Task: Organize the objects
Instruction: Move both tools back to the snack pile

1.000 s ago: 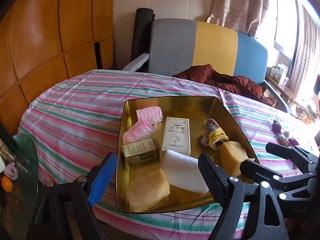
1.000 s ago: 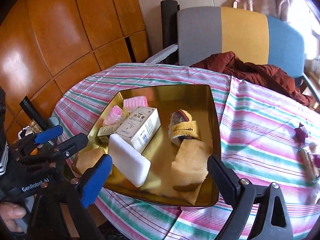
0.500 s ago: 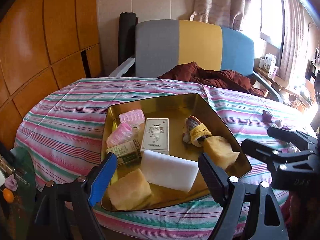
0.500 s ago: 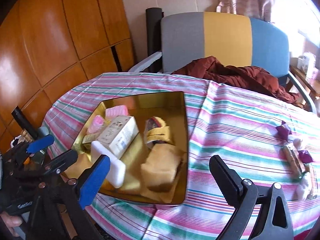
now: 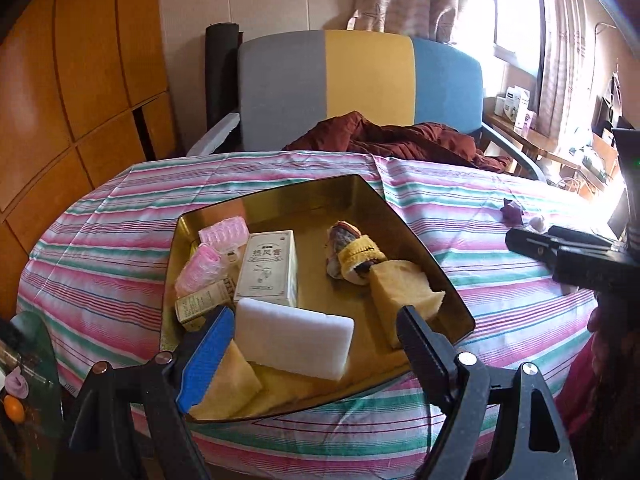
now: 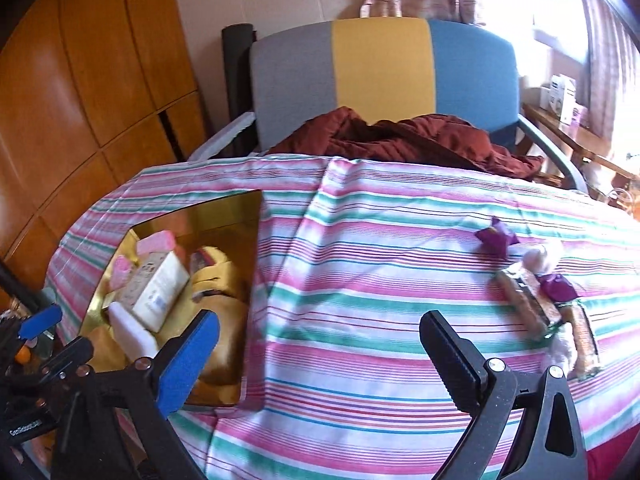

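Note:
A gold metal tray [image 5: 404,220] sits on the striped tablecloth and holds a white box [image 5: 268,268], a white sponge block [image 5: 294,338], pink rollers [image 5: 222,236], yellow sponges [image 5: 404,284] and a small knitted item [image 5: 352,254]. My left gripper [image 5: 308,344] hangs open just before the tray's near edge, with nothing between its fingers. The right gripper [image 6: 320,344] is open over bare cloth to the right of the tray [image 6: 224,208]. Purple-wrapped sweets [image 6: 496,236] and packaged snacks [image 6: 540,308] lie loose at the right of the table.
A grey, yellow and blue chair [image 5: 360,88] stands behind the table with a dark red garment [image 5: 400,140] heaped on its seat. Wooden wall panels [image 5: 60,100] fill the left. A cluttered window shelf [image 5: 520,108] is at far right. A green-edged side surface [image 5: 28,360] lies low left.
Both views have swung rightward. The right gripper moved off the tray toward the sweets at the right. The left gripper stays open near the tray's front edge.

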The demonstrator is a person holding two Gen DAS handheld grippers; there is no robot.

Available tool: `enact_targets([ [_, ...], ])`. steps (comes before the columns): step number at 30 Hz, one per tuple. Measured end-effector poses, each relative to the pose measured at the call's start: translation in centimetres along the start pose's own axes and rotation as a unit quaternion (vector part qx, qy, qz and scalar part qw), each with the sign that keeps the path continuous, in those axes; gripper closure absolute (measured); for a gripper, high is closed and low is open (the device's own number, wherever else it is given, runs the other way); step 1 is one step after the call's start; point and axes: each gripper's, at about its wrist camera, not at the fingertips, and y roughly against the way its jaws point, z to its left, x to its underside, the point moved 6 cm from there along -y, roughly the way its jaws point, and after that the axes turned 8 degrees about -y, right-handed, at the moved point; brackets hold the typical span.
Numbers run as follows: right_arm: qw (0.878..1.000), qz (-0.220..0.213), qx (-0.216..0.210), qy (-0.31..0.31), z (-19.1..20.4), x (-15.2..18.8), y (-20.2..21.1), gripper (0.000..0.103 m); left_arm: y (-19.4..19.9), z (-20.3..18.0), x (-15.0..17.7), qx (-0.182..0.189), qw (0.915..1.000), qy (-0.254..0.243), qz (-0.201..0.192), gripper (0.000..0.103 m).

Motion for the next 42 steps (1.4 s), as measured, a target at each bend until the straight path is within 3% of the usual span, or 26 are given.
enact_targets([
  [14, 0.99, -0.035, 0.124, -0.058, -13.6, -4.7, 1.9, 0.0, -0.9, -4.2, -1.4, 0.054, 0.9981, -0.03, 0.003, 0.018],
  [19, 0.974, -0.063, 0.185, -0.118, -21.3, -6.0, 2.8, 0.0, -1.1, -6.2, -2.1, 0.074, 0.9961, -0.048, 0.0, 0.018],
  [22, 0.957, -0.075, 0.213, -0.18, -26.0, -5.5, 3.6, 0.0, -1.4, -8.1, -2.9, 0.087, 0.9939, -0.069, -0.001, 0.018],
  [26, 0.928, -0.082, 0.206, -0.298, -30.7, -4.0, 4.6, 0.0, -2.4, -11.5, -3.6, 0.11, 0.9891, -0.097, 0.01, 0.018],
  [29, 0.917, -0.08, 0.198, -0.338, -32.1, -3.3, 4.9, 0.0, -3.2, -14.6, -4.1, 0.139, 0.9829, -0.119, 0.02, 0.019],
  [34, 0.913, -0.064, 0.184, -0.359, -32.5, -2.8, 4.3, 0.0, -5.2, -19.8, -4.9, 0.183, 0.9719, -0.141, 0.045, 0.019],
  [38, 0.917, -0.046, 0.179, -0.353, -32.2, -2.5, 3.4, 0.0, -7.5, -23.6, -6.1, 0.203, 0.9655, -0.15, 0.066, 0.019],
  [42, 0.911, -0.051, 0.175, -0.371, -32.8, -2.1, 3.7, 0.0, -9.8, -26.6, -7.2, 0.212, 0.9615, -0.151, 0.087, 0.02],
])
